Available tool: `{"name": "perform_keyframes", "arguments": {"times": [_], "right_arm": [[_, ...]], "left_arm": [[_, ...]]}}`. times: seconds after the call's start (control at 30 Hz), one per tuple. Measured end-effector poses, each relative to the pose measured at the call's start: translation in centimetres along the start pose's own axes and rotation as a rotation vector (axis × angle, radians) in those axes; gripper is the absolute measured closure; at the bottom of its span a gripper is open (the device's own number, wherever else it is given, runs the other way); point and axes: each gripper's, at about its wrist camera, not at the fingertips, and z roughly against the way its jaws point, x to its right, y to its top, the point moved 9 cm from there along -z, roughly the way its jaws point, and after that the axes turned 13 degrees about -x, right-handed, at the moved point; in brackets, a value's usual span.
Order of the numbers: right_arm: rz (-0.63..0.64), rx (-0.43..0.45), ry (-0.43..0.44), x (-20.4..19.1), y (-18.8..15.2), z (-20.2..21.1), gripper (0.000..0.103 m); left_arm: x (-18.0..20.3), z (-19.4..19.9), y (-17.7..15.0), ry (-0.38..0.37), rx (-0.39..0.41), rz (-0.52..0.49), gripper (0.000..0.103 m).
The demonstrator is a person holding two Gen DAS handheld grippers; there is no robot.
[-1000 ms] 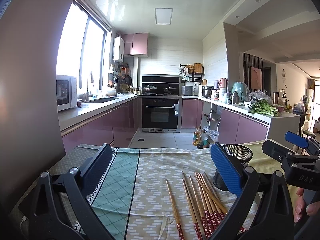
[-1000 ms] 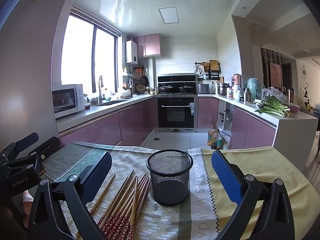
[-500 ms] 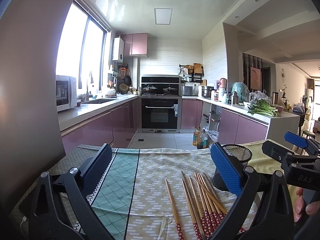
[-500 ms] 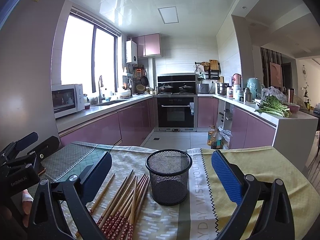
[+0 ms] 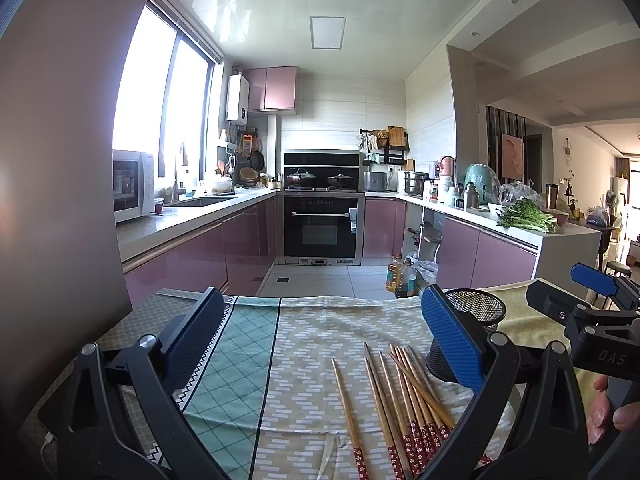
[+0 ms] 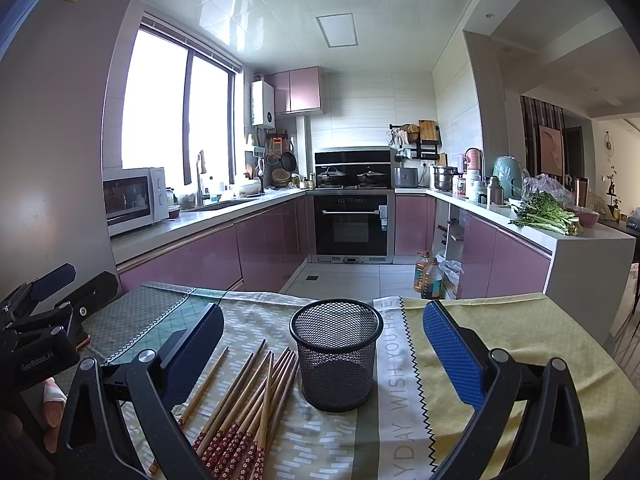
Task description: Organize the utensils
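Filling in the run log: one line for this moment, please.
left gripper: open, empty | right gripper: open, empty | chopsticks: loose on tablecloth | mesh cup: upright, empty | stage: nothing picked up yet

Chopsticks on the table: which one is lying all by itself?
The leftmost chopstick lies apart, with bare cloth on both sides. The other chopsticks are bunched together beside the mesh cup.

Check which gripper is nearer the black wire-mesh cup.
Right. The right gripper faces the black wire-mesh cup, centred between its open fingers; the left gripper is off to the cup's left, facing the bamboo chopsticks.
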Motion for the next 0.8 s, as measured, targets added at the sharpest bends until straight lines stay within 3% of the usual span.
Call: {"name": "perform_keyframes", "arguments": {"times": [0.8], "right_arm": [[0.001, -0.001, -0.003, -0.05, -0.23, -0.13, 0.006]], "left_arm": [[0.11, -0.03, -0.13, -0.001, -0.001, 0.0, 0.006]]}}
